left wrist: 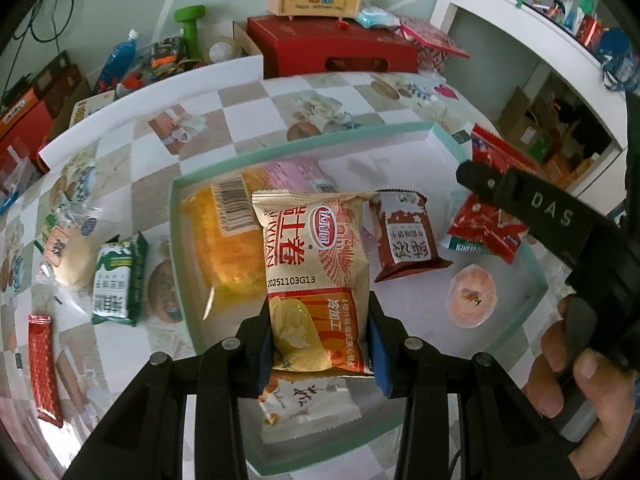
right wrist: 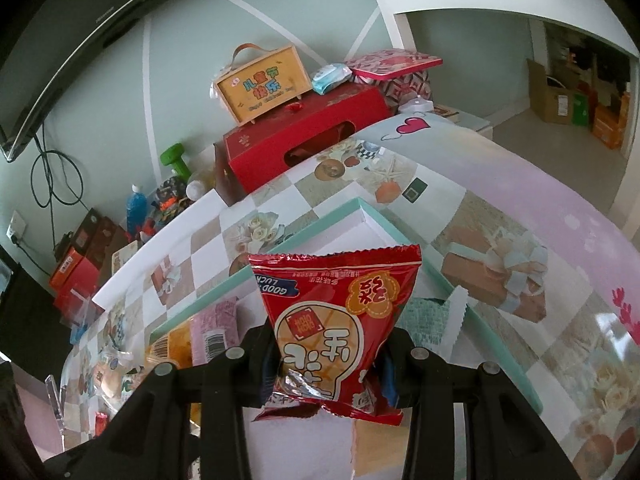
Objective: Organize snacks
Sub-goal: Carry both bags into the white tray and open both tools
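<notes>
Above the mint-rimmed tray (left wrist: 536, 276), the left tool (left wrist: 320, 344) clamps a beige egg-roll packet (left wrist: 312, 264) and the right tool (right wrist: 332, 364) a red snack bag (right wrist: 340, 320), whose slippery foil could slide out.

Beige-and-orange crinkled snack packet (left wrist: 316, 280), red lettering, at centre. Glossy red foil packet (right wrist: 340, 328) with orange bulb print (silver inner foil showing at bottom). Mint-green-rimmed white shallow box (left wrist: 536, 264). Brown small sachet (left wrist: 404, 236) at 2 o'clock. Green-and-white wrapped packet (left wrist: 116, 280) at 9 o'clock. Checked floral tablecloth (left wrist: 248, 104), beige and white squares.
</notes>
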### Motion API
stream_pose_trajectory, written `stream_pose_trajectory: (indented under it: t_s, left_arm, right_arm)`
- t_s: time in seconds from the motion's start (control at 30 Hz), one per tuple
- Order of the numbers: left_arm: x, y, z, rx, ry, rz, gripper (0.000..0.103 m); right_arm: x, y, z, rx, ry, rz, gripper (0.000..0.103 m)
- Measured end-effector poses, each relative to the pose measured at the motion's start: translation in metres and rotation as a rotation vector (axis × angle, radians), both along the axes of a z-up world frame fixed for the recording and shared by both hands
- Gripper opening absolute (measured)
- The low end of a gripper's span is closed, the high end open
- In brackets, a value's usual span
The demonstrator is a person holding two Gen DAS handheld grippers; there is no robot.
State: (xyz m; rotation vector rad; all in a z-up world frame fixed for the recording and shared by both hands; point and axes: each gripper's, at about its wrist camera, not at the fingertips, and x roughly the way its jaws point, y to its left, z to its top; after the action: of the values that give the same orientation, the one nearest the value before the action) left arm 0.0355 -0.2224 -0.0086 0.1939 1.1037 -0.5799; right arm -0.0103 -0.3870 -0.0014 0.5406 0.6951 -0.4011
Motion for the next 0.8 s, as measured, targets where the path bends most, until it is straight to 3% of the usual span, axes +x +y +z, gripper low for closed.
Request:
stream_pose_trajectory:
  t_s: [0.33,0.37,0.43,0.7,0.77,0.8]
  left_arm:
    - [0.003,-0.01,-0.008,0.007,0.007,0.003,0.042]
    - [0.003,-0.01,-0.007,0.006,0.009,0.006,0.044]
    - [0.002,-0.009,-0.005,-0.001,0.008,0.0,0.051]
    - [-0.002,-0.004,0.011,-0.002,-0.027,0.003,0.053]
    - [-0.001,0.0,0.015,-0.012,-0.029,0.012,0.053]
    - [0.001,0.003,0.016,-0.021,-0.028,0.021,0.053]
  right_arm:
    - [0.013,-0.001,-0.006,-0.03,0.015,0.025,0.044]
    - [0.013,0.0,-0.006,-0.041,0.02,0.025,0.047]
    - [0.012,0.0,-0.005,-0.045,0.022,0.016,0.071]
    - [0.004,-0.002,0.008,-0.059,0.028,-0.007,0.073]
    - [0.002,-0.002,0.01,-0.075,0.049,-0.018,0.076]
    - [0.002,-0.002,0.011,-0.083,0.063,-0.023,0.083]
